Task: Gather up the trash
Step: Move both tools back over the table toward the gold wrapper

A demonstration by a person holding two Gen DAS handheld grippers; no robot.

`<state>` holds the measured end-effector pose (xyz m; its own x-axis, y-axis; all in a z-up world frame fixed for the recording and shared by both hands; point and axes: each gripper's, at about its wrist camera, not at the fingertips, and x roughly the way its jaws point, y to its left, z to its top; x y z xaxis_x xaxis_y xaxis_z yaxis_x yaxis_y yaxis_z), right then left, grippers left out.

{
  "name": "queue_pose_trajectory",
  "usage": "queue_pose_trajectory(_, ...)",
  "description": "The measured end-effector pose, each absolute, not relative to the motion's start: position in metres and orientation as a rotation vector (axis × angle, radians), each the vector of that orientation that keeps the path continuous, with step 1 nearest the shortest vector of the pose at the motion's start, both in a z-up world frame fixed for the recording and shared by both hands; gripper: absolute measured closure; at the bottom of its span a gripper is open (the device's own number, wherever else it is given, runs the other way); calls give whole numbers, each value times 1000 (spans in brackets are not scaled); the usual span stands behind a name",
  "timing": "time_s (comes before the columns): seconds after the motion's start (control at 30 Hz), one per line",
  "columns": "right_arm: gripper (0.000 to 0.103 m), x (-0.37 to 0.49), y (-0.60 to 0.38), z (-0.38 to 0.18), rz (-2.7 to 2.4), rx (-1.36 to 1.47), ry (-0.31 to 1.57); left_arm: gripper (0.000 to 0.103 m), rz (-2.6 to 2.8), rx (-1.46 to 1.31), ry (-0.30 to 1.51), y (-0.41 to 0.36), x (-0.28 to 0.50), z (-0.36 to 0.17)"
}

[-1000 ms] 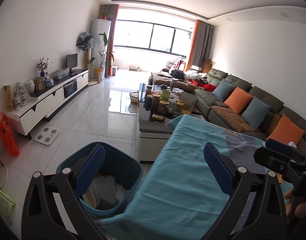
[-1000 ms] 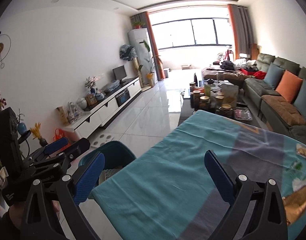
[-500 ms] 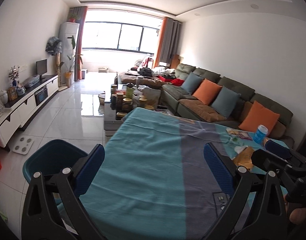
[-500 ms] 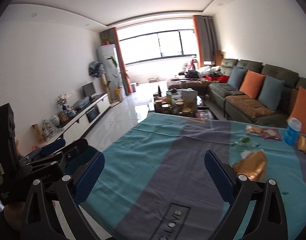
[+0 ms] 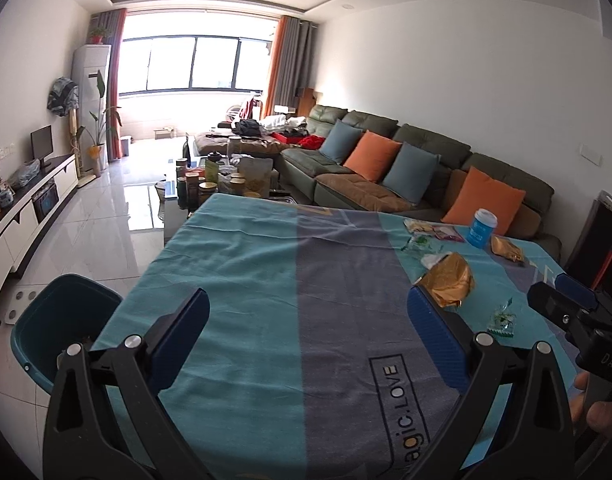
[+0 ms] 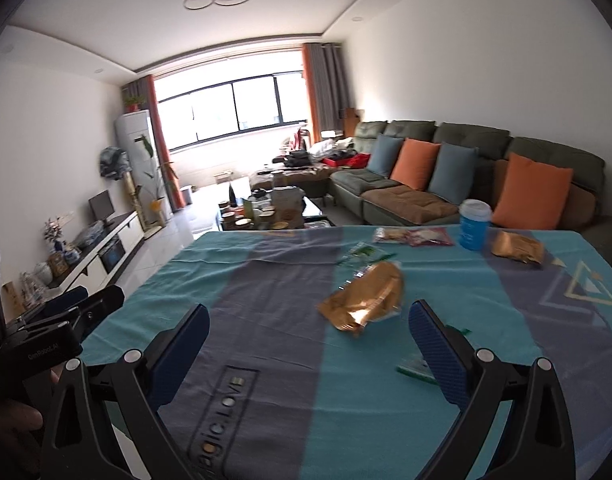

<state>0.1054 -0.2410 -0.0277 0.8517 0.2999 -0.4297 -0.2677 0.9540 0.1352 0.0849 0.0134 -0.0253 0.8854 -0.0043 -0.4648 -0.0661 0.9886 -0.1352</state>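
Trash is what we are after, and as far as we can judge most of it is left: the table [image 5: 241, 280] carries every piece we can see, while the teal bin [image 5: 61, 320] stands on the floor beside its left edge (what it holds is hard to make out). Nearest us, the right gripper [image 6: 308, 340] hovers low over the cloth, fingers spread wide and empty, aimed at the crumpled gold wrapper [image 6: 364, 300] just ahead. The left gripper [image 5: 306, 328] hangs level beside it, also spread and holding nothing. A small green candy wrapper [image 5: 502, 320] lies near. Farther off sit a second gold wrapper [image 6: 516, 249], flat snack packets [image 6: 412, 236] and a blue cup [image 6: 474, 229].
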Motion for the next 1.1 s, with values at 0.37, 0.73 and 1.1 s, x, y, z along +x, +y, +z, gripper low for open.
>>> queue_pose_trajectory(0.37,7,93,-283,-37,167,69,472,6,-20,-117,508,-6,100,-30)
queue_pose_trajectory(0.73,7,105,-296,-47,132,86,507,6,-68,-82,559,-25,122,-43)
queue_pose_trajectory(1.1,7,142,-309,-81,101,107,618,6,-175,-18,650,-76,187,-64)
